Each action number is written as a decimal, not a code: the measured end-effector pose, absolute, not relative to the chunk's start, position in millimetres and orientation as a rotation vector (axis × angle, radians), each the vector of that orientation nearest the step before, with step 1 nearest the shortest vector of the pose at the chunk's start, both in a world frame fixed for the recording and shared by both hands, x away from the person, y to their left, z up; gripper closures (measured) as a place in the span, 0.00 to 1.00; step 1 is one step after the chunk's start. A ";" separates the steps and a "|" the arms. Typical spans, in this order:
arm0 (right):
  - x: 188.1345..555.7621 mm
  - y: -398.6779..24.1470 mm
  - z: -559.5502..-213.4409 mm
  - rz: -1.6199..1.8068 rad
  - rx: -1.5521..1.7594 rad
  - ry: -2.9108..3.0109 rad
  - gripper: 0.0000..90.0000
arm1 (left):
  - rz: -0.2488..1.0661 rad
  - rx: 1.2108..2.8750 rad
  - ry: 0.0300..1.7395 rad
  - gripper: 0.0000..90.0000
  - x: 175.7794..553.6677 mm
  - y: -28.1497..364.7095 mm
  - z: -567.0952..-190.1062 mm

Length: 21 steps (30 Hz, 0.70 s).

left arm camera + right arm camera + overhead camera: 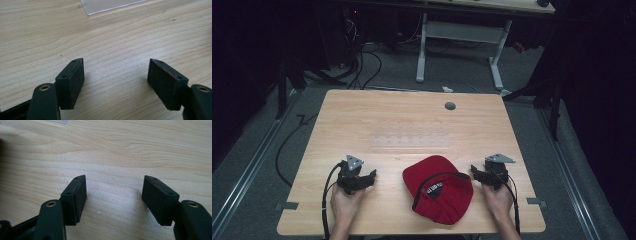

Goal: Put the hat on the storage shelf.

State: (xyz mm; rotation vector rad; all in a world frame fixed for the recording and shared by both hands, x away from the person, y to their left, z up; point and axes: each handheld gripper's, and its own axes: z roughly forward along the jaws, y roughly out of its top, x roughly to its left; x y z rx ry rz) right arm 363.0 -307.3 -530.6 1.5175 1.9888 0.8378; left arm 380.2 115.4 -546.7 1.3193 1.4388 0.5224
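In the lower middle of the high view we see a red cap (pixel 439 190) lying on the wooden table (pixel 412 120), inside up. Our left gripper (pixel 362 179) rests at its left, well apart, jaws spread wide over bare wood. Our right gripper (pixel 479 174) sits just beside the cap's right edge, jaws likewise apart and empty. A clear plastic sheet (pixel 409 140) lies above, mid-table.

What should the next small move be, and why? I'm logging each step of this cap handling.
Probably bring the right gripper left onto the red cap: it sits beside the cap's edge with jaws open and nothing between them, as does the left gripper, which is farther off.
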 end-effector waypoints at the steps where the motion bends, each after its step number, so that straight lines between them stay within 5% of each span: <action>1: 363.0 -307.2 -530.6 0.838 1.518 1.988 0.41 | 0.522 1.319 1.439 0.33 380.2 115.4 -546.7; 21: 362.6 -309.0 -530.7 0.845 1.513 1.991 0.43 | 0.515 1.328 1.433 0.31 379.8 115.1 -546.8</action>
